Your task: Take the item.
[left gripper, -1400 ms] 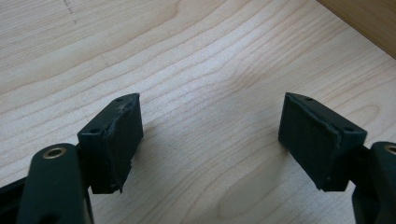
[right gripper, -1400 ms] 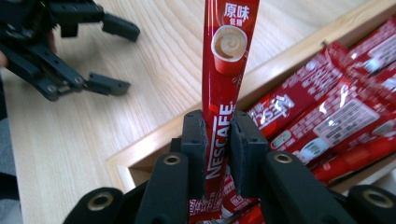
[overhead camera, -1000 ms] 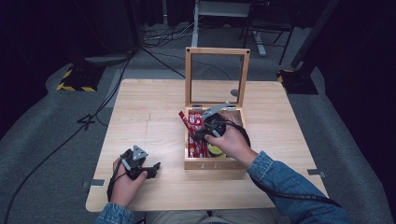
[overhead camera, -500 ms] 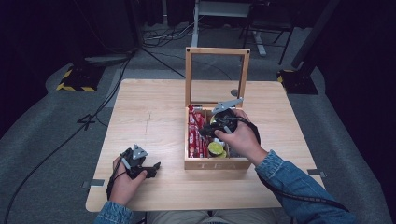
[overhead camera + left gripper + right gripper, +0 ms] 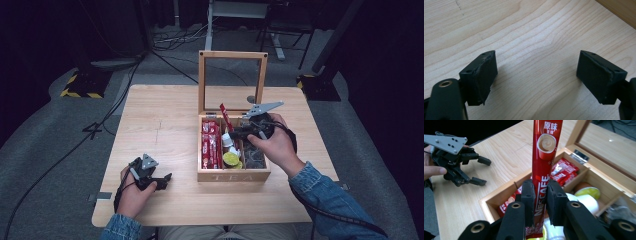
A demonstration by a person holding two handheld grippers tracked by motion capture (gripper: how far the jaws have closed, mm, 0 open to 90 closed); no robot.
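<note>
Box (image 5: 233, 176) of wood marked TEA sits mid-table w/ glass lid (image 5: 232, 82) stood open at its far side; all places below rel. to this box; right gripper (image 5: 234, 134) held over box's middle compartment, jaws pressed together on a red Nescafe stick sachet (image 5: 543, 170); sachet upright, lower end betw. the pads, top end sticking up above box, slightly tilted in high view (image 5: 225, 116); right hand (image 5: 274, 142) over box's right compartment, denim sleeve (image 5: 327, 200) trailing off past box's near-right corner; more red sachets (image 5: 211, 145) lie flat in box's left compartment; yellow-lidded cup (image 5: 231, 159) at near end of middle compartment, white pod just behind it; right compartment contents dark, can't tell what; left gripper (image 5: 159, 180) well left of box, near table's (image 5: 165, 120) front edge, resting on the wood, jaws spread wide w/ nothing betw. them; left gripper view: both black pads (image 5: 484, 75) apart over bare wood grain; right gripper view also shows left gripper (image 5: 477, 170) beyond box's left wall, jaws apart; left hand (image 5: 131, 192) grips its body.
</note>
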